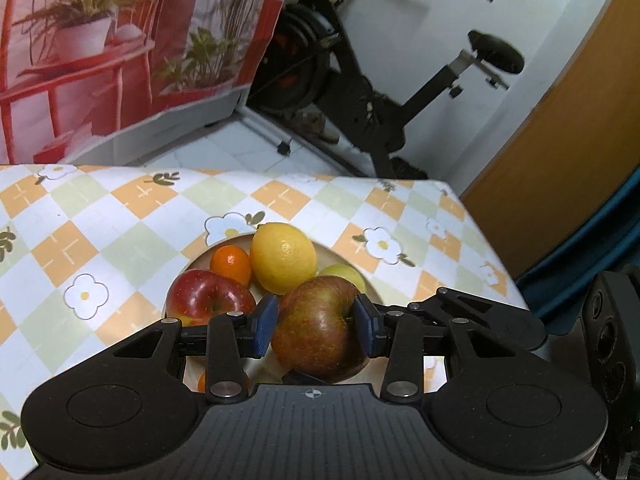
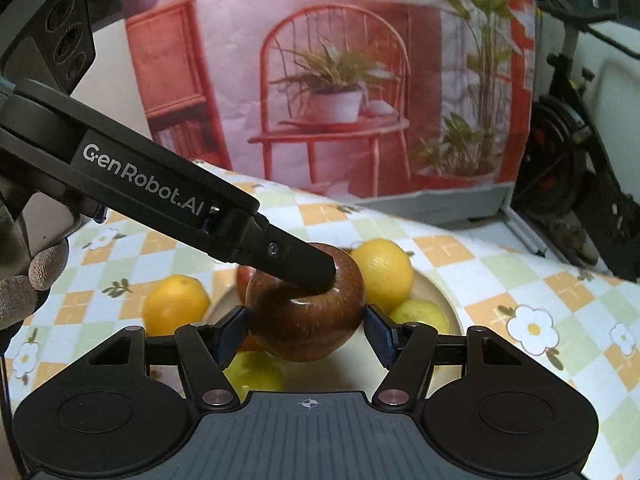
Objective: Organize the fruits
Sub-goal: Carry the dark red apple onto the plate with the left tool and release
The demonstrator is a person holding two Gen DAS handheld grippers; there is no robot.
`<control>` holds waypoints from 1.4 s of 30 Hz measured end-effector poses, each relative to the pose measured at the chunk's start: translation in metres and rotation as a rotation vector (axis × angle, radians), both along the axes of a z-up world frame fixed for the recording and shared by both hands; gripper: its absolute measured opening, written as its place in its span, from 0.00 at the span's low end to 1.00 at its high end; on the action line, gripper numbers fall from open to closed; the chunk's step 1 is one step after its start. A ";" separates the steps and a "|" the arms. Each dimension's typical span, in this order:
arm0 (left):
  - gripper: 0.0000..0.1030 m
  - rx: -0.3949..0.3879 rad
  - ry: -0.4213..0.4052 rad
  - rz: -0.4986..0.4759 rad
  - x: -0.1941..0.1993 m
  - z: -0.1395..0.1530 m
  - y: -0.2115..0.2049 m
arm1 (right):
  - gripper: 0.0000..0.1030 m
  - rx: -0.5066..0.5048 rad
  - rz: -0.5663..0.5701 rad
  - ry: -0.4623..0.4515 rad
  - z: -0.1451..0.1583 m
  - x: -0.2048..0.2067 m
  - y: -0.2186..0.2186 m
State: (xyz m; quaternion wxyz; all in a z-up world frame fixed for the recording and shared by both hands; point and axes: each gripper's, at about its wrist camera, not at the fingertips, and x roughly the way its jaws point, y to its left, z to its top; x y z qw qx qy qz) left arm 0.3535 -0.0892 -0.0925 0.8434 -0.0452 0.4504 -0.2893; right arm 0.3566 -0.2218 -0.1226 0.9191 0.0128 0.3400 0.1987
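A brownish-red apple [image 1: 316, 332] hangs just over a cream plate [image 1: 330, 252]. My left gripper [image 1: 316, 320] is shut on it, one blue pad in the stem hollow. In the right wrist view that left finger [image 2: 304, 266] reaches into the apple [image 2: 308, 320] from the upper left, and my right gripper [image 2: 306, 320] presses its pads on the apple's two sides. On the plate lie a red apple [image 1: 208, 294], a small orange [image 1: 231, 264], a lemon [image 1: 283, 258] and a yellow-green fruit [image 1: 346, 274]. An orange [image 2: 176, 304] sits by the plate's left rim.
A checked, flowered tablecloth [image 1: 120, 232] covers the table; its far edge is close behind the plate. A printed red backdrop [image 2: 340, 80] stands beyond it, with an exercise bike [image 1: 360, 92] and a wooden door [image 1: 560, 160] to the right. A gloved hand [image 2: 24, 280] holds the left gripper.
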 end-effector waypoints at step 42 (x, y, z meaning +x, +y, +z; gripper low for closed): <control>0.38 0.219 -0.060 -0.020 0.007 -0.013 -0.026 | 0.60 0.127 -0.293 -0.064 -0.039 -0.074 -0.055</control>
